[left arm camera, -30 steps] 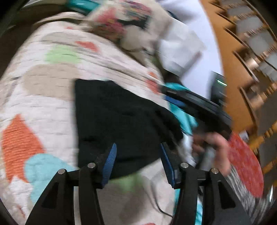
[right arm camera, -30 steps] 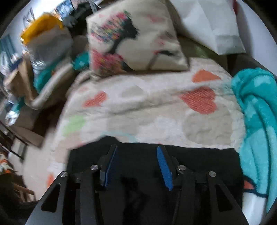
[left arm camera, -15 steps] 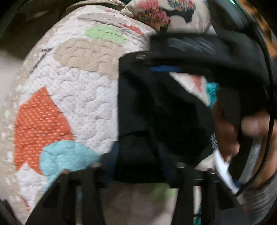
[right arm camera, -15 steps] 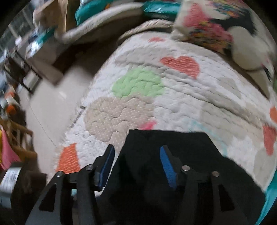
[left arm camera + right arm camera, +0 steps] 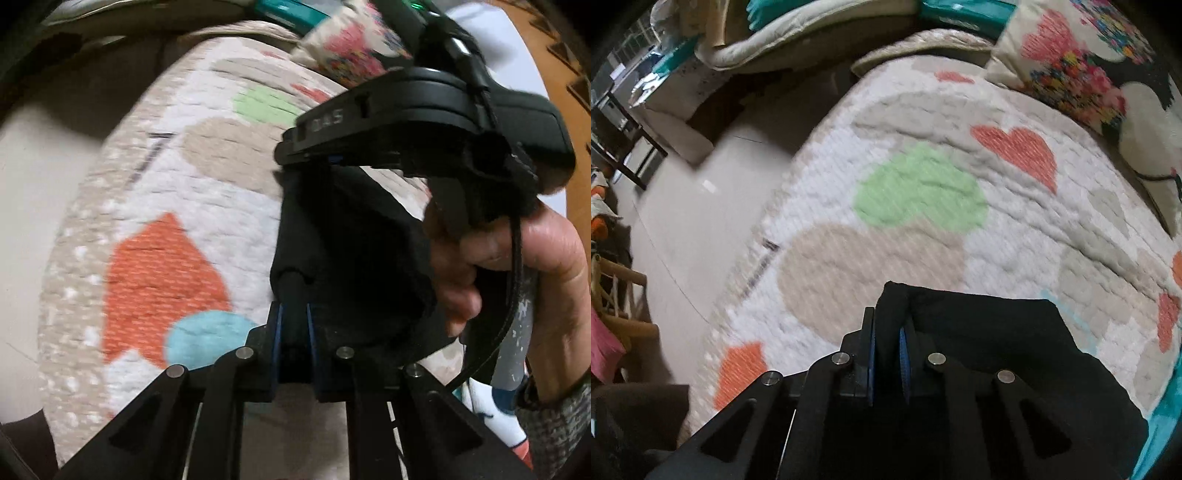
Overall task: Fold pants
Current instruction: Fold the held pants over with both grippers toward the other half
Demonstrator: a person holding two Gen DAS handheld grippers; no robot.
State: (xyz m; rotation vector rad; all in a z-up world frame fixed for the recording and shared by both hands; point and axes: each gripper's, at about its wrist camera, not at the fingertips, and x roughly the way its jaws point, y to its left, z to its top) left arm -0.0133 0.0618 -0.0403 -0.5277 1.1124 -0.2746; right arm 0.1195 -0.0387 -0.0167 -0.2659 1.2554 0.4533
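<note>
I count one pair of black pants (image 5: 990, 332), one quilt (image 5: 923, 184) beneath it, one printed pillow (image 5: 1089, 66), and my two grippers: left gripper (image 5: 293, 325), right gripper (image 5: 886, 343) (each with two blue pads). One hand (image 5: 517, 273) shows.

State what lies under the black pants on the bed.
Under the black pants lies the heart-patterned quilt. The part of the quilt beneath the fabric is covered and cannot be seen.

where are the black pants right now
The black pants lie on the heart-patterned quilt, low centre in both wrist views, one edge pinched by the left gripper and another by the right gripper.
</note>
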